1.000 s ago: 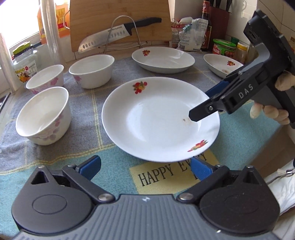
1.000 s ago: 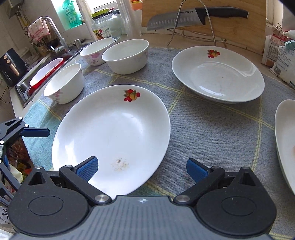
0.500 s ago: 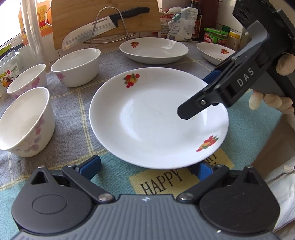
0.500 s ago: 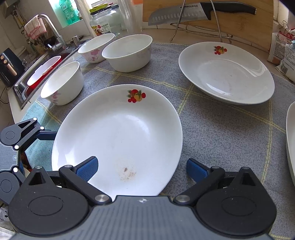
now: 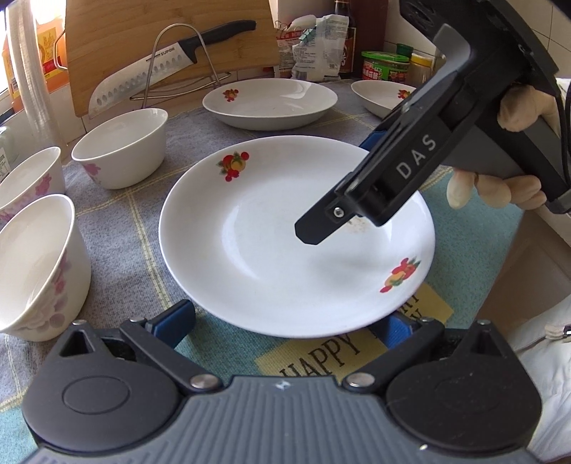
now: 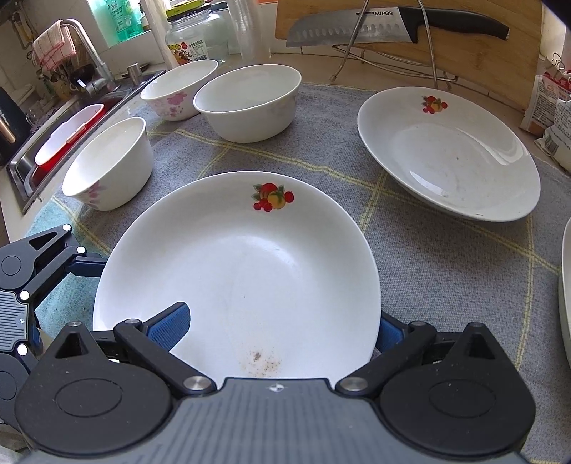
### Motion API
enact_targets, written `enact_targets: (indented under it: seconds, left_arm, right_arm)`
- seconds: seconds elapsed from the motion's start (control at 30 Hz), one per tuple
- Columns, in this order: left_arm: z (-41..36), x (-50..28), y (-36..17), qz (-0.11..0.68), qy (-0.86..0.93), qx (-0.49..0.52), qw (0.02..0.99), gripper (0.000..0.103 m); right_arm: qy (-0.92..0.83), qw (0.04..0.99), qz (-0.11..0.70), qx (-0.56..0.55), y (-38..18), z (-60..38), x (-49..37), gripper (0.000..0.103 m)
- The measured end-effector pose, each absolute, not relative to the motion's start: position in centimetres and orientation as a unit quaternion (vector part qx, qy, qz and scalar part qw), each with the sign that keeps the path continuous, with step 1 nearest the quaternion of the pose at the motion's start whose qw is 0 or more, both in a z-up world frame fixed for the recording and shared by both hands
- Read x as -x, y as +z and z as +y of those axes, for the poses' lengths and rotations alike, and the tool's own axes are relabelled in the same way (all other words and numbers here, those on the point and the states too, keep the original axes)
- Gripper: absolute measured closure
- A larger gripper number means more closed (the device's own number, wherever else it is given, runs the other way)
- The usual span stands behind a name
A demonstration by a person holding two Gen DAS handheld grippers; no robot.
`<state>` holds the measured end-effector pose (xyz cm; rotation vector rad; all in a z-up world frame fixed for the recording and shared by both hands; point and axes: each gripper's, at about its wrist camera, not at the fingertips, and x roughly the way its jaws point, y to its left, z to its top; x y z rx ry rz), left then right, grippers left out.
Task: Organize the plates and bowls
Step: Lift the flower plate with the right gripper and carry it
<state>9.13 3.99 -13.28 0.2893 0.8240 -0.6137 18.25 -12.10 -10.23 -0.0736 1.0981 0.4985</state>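
A white plate with fruit prints (image 5: 271, 246) lies on the mat between my two grippers; it also shows in the right wrist view (image 6: 242, 278). My left gripper (image 5: 285, 326) is open, its blue pads either side of the plate's near rim. My right gripper (image 6: 282, 330) is open, one finger over the plate and the other beside its rim; in the left wrist view its finger (image 5: 321, 225) hovers over the plate. A second plate (image 6: 449, 153) lies behind, a third (image 5: 383, 94) at the far right. Three white bowls (image 6: 249, 101) (image 6: 176, 89) (image 6: 109, 162) stand at the left.
A knife (image 6: 392, 26) rests on a wire stand before a wooden cutting board (image 5: 160, 39). Jars and packets (image 5: 383, 66) line the back. A sink (image 6: 60, 139) lies beyond the mat's left edge. The mat's front edge (image 5: 321, 357) carries printed lettering.
Both grippers have moved in on the near plate: the right gripper's finger now reaches farther over it, and the plate's rim sits between each gripper's fingers.
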Motion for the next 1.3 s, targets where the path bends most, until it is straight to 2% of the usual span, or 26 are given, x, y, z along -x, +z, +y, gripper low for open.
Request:
enact_targets:
  seconds: [1.0,1.3]
  left_arm:
    - [4.7,-8.5,-13.4,0.35,-0.314,-0.134,0.872,0.0]
    - [4.7,-8.8,-13.3,0.35,-0.323,-0.137,0.869,0.0]
  right_arm:
    - [0.353,0.77,0.531,-0.015,-10.1,-14.2,-22.1,0.0]
    - [0.368,0.76,0.534,-0.025,-10.0,-14.6,-23.2,0.004]
